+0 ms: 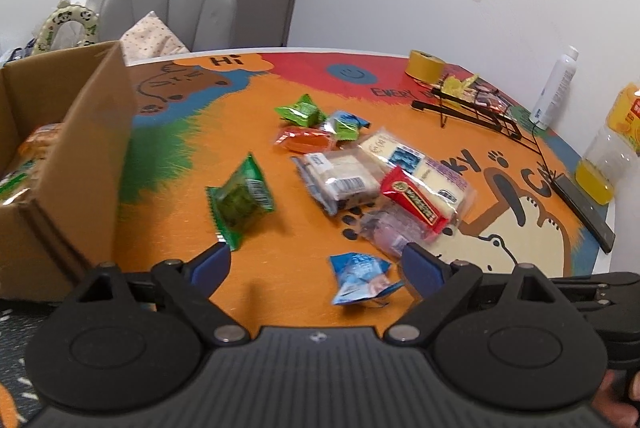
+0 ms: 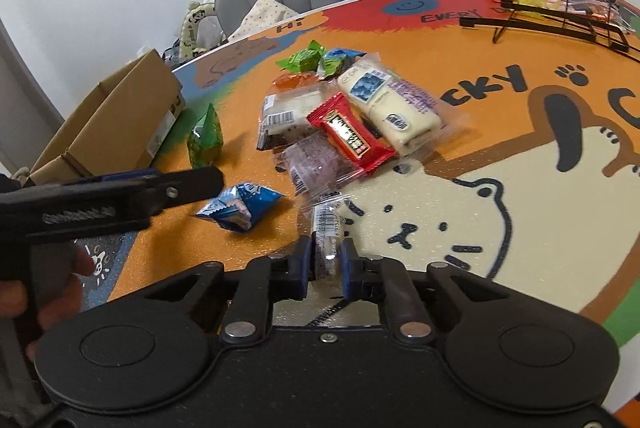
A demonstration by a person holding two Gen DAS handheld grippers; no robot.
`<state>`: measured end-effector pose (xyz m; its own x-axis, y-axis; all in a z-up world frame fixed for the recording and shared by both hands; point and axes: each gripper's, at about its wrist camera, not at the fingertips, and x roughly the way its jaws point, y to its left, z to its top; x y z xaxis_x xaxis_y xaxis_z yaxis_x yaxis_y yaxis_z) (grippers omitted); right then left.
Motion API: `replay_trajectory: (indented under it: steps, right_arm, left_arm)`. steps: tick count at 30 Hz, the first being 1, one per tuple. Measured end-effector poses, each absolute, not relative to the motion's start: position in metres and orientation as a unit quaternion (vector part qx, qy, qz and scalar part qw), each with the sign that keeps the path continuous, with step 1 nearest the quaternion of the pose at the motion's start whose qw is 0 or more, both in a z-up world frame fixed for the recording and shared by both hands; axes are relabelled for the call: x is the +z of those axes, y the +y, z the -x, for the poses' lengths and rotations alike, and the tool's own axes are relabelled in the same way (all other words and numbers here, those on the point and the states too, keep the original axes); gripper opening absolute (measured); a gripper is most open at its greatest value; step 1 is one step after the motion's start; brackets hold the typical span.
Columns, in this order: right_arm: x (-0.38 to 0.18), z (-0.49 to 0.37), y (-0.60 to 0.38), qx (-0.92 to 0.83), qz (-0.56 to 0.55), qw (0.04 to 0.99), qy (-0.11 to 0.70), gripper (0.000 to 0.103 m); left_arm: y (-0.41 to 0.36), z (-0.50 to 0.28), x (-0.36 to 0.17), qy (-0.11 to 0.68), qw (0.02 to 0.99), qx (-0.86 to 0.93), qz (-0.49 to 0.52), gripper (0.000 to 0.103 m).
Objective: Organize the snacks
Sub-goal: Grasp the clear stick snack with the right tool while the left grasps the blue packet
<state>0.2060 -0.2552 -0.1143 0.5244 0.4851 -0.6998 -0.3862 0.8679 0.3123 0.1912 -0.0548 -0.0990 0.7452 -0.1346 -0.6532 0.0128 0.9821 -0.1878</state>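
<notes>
Right gripper clamped on clear-wrapped snack bar, long axis along fingers. Left gripper wide open, empty; blue candy packet just ahead between fingers.

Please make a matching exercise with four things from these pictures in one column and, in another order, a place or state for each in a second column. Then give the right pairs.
Things:
1. left gripper
2. right gripper
3. cardboard box
4. yellow tape roll

Places or states:
A. at the table's left edge, snacks inside
B. shut on a clear-wrapped snack
C. far side of the table, beside the black wire rack
D. open, near the blue packet

Pairs: 1-D, 2-B, 3-A, 4-C
</notes>
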Motion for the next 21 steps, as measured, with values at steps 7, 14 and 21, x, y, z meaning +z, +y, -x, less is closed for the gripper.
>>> replay_trajectory:
  steps: [7,14,21]
  right_arm:
    - [-0.115,-0.208,-0.26,0.238,-0.055,0.872,0.425,0.021]
    - [-0.119,-0.207,-0.247,0.235,-0.022,0.879,0.413,0.041]
    - [-0.117,-0.211,-0.249,0.232,-0.037,0.878,0.417,0.017]
  left_arm:
    - [-0.072,-0.201,-0.111,0.362,0.927,-0.06,0.074,0.079]
    - [-0.07,-0.203,-0.121,0.378,0.92,-0.065,0.081,0.061]
    - [-0.07,-0.206,-0.125,0.379,0.919,-0.068,0.08,0.03]
